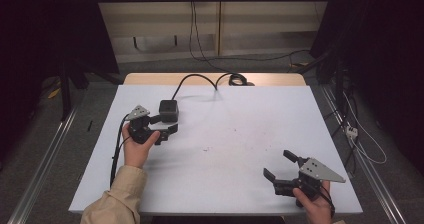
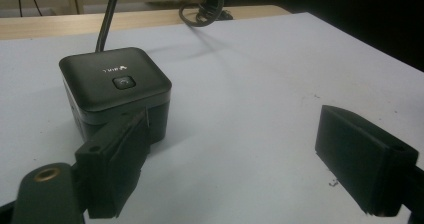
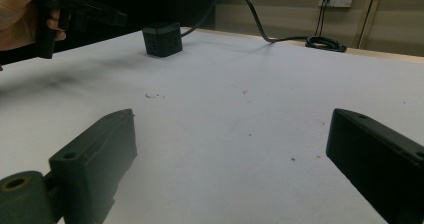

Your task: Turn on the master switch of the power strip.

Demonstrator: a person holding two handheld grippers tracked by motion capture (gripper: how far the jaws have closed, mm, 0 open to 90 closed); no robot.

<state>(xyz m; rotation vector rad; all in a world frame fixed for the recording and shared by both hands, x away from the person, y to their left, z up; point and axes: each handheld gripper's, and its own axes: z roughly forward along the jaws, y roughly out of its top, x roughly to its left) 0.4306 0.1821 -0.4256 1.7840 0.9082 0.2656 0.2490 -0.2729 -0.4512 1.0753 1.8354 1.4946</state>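
Left tongs (image 1: pixel 168 123) sat released at the black cube (image 1: pixel 168 110) on the white worktop (image 1: pixel 240 134), far-left area. One jaw was up against the cube's near side, the other well clear, with nothing between them. The cube's cable (image 1: pixel 200 79) ran off toward the far edge. Right tongs (image 1: pixel 280 165) were released too, near the front-right corner, well apart from the cube.

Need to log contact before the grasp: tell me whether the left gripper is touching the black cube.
Cannot tell. In the left gripper view one jaw of the left gripper overlaps the black cube with no visible gap, but contact isn't plain.
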